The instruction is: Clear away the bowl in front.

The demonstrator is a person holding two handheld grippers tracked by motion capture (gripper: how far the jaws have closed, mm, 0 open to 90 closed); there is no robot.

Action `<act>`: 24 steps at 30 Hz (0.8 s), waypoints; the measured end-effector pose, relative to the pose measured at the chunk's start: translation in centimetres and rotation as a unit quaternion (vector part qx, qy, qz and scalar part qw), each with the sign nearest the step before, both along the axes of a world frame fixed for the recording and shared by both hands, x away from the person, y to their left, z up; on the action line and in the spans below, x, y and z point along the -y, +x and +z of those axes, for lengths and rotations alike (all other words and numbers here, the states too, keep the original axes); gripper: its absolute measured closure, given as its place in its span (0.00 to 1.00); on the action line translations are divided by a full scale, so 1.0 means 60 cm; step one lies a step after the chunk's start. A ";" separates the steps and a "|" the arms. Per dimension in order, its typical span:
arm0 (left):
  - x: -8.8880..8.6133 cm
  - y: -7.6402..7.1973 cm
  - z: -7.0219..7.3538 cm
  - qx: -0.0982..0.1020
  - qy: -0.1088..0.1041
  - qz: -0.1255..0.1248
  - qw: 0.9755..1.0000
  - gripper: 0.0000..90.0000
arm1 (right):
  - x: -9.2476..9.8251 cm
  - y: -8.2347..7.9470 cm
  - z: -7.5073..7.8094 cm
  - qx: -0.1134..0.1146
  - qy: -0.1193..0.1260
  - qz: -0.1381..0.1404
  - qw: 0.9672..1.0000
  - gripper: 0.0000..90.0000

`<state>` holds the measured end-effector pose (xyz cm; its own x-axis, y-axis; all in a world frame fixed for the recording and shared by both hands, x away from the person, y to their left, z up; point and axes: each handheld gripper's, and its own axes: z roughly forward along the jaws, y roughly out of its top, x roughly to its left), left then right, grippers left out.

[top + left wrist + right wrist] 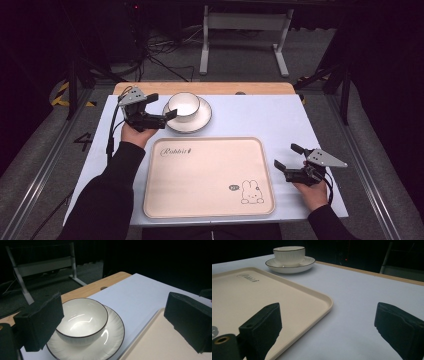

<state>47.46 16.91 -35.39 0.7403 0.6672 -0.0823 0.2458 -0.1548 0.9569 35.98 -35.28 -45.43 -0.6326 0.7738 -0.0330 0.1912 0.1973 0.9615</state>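
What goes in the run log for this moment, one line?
left hand-held gripper: open, beside bowl on saucer | right hand-held gripper: open, right of tray | tray: empty

you see a white bowl (183, 106) with a thin dark rim line and faint ribbing on its outer wall, sitting on a white saucer (200, 121) with the same dark edge line and fine radiating ridges. your tray (200, 175) is pale cream-pink, printed with dark script lettering at one corner and a line-drawn white rabbit with a small dark oval badge at another. the table (260, 117) has a pale lavender-white cover, with a light wood strip along its far edge. your left gripper (162, 106) and right gripper (287, 156) are black, each topped by a grey plate. your sleeves are black.
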 end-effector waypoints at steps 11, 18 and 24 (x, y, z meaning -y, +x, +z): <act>0.012 0.035 0.002 -0.013 0.000 0.028 1.000 0.04 | 0.001 -0.001 0.000 0.003 0.002 0.003 1.000 0.09; 0.021 0.059 -0.002 -0.020 0.026 0.045 0.998 0.04 | 0.000 -0.001 0.000 0.003 -0.001 0.003 1.000 0.09; 0.024 0.082 -0.009 -0.045 0.033 0.057 0.997 0.06 | 0.000 -0.002 0.000 0.006 -0.002 0.001 1.000 0.09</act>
